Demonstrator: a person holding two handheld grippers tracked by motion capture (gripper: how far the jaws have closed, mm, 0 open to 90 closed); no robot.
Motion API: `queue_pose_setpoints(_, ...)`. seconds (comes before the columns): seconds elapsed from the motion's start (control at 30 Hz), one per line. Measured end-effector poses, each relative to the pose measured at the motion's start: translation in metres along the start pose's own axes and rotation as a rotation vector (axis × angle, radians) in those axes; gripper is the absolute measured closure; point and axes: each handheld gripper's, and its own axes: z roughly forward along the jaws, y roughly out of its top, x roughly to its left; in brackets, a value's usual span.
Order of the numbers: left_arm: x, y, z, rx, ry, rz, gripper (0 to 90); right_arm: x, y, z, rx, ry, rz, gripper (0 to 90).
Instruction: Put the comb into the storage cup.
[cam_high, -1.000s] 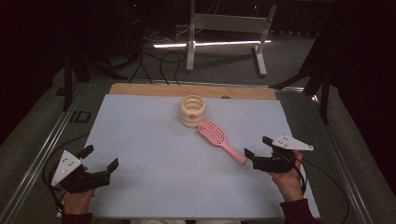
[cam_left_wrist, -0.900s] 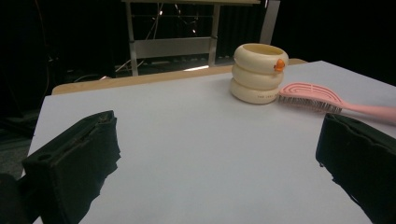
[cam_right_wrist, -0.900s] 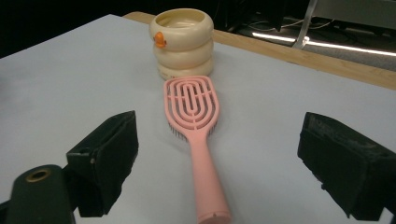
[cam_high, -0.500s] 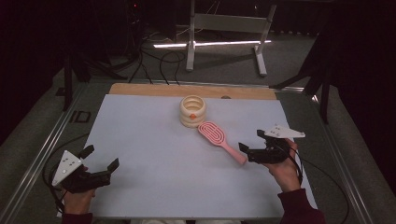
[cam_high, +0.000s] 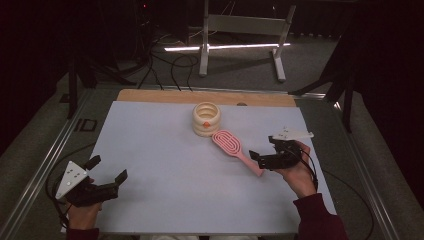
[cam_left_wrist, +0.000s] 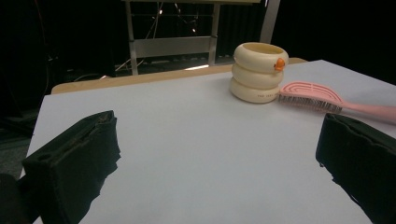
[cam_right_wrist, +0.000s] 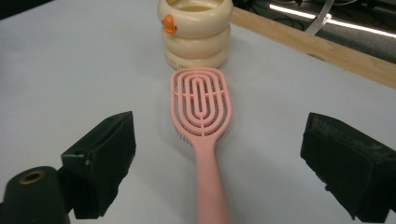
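Note:
A pink vented hairbrush (cam_high: 227, 141) lies bristles down on the white table sheet (cam_high: 165, 150), its head next to a cream ringed cup (cam_high: 206, 119) with an orange dot. My right gripper (cam_high: 264, 148) is open over the handle end. In the right gripper view the brush handle (cam_right_wrist: 208, 177) runs up between the two wide-apart jaws of the right gripper (cam_right_wrist: 223, 161), touching neither, with the cup (cam_right_wrist: 195, 30) beyond. My left gripper (cam_high: 107, 169) rests open at the sheet's near left, nothing between its jaws. From the left gripper (cam_left_wrist: 215, 161) the cup (cam_left_wrist: 258, 72) and brush (cam_left_wrist: 312, 95) lie far ahead.
A wooden strip (cam_high: 165, 95) edges the far side of the table. Metal rails (cam_high: 45, 170) run along both sides. Behind the table stands a metal frame (cam_high: 240, 30) amid floor cables.
My right gripper has moved forward and slightly left, so its open jaws now straddle the brush handle's end. The left gripper, brush and cup have stayed put.

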Motion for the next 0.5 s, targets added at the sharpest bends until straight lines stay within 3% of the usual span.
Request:
queue_pose_setpoints(0.37, 0.0, 0.0, 0.001, 0.002, 0.0, 0.001, 0.3, 0.003, 0.009, 0.015, 0.05, 0.008, -0.033, 10.0)
queue_pose_setpoints(0.5, 0.0, 0.0, 0.001, 0.002, -0.001, 0.0, 0.3, 0.006, 0.015, 0.021, 0.078, -0.01, -0.067, 10.0)
